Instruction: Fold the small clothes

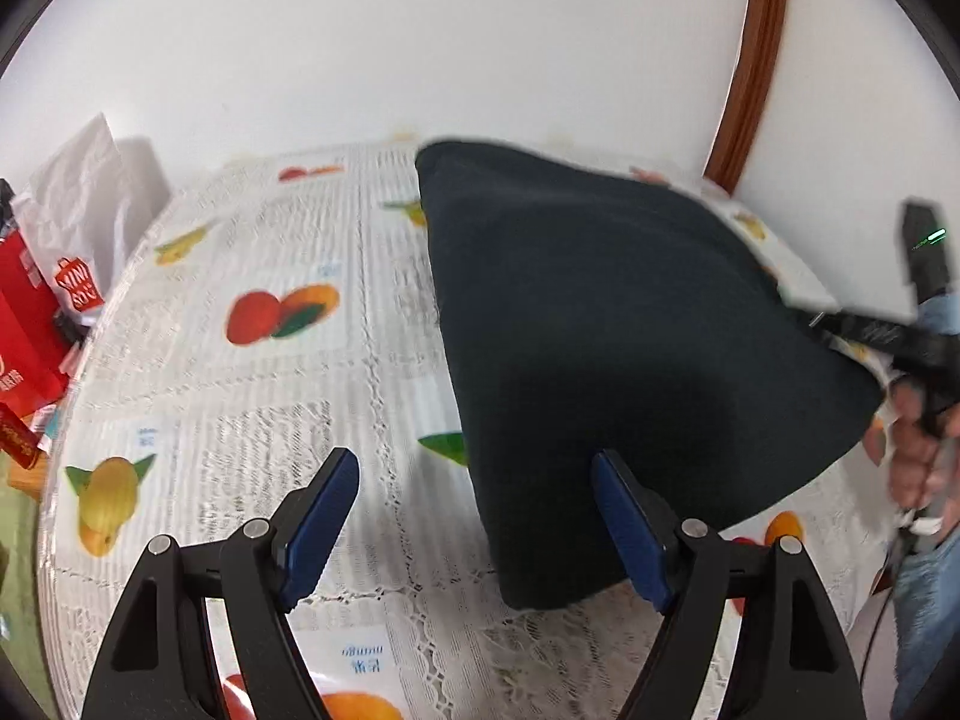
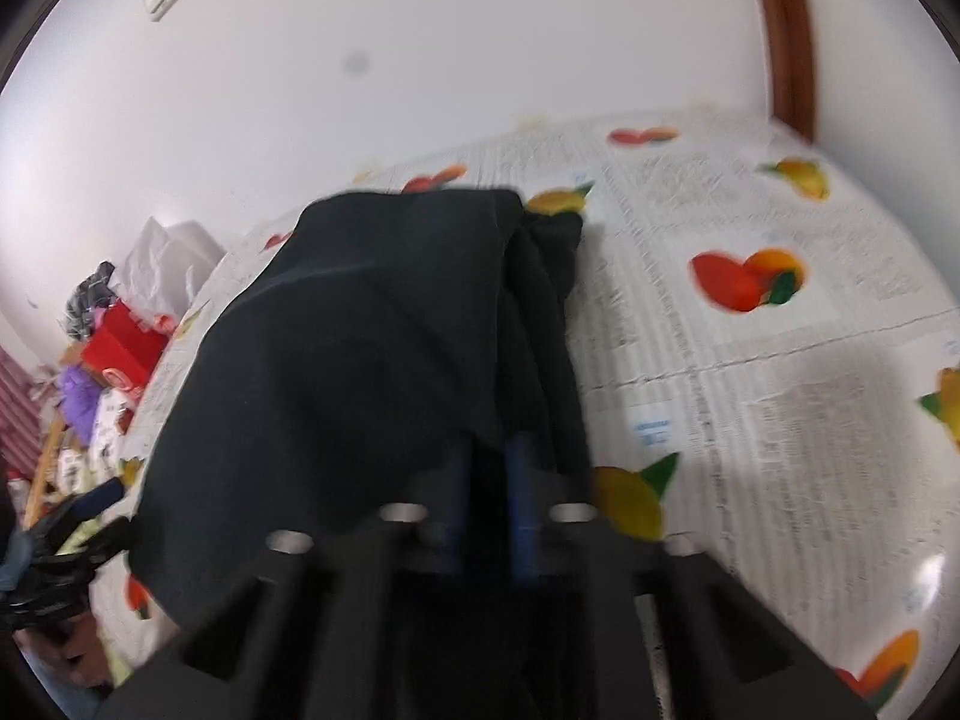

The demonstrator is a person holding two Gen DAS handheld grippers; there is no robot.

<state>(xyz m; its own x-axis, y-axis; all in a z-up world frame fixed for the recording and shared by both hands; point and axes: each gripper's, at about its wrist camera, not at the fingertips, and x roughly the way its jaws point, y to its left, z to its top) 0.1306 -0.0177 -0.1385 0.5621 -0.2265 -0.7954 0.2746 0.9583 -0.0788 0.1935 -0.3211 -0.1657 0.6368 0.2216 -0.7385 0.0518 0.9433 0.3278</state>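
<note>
Setting: white wall behind a table covered by a fruit-printed tablecloth (image 1: pixel 288 396); a brown wooden frame (image 1: pixel 750 60) stands at the far right corner.
Clutter: red box (image 1: pixel 24 324) and white paper bag (image 1: pixel 84 192) at the table's left edge, well apart from the work.
Garment: dark navy garment (image 1: pixel 600 360), partly lifted off the cloth and draped as a broad sheet; its near corner hangs low between the two tools, its far edge reaches toward the wall.
Left gripper (image 1: pixel 474 516): fingers spread wide, holding nothing; the right-hand blue pad (image 1: pixel 630 534) overlaps the garment's near edge in view (contact cannot be confirmed).
Right gripper (image 2: pixel 489 480): pads drawn close together with dark fabric pinched between them; the cloth trails forward over the table from this pinch.
Handling (judged): light, limp knit, non-slippery on the rubbery pads, not fragile; it will sag and bunch wherever unsupported.
Grasp site (judged): the free near corner or hem, taken through a single layer, opposite the right-hand pinch, so the sheet can be stretched flat.
</note>
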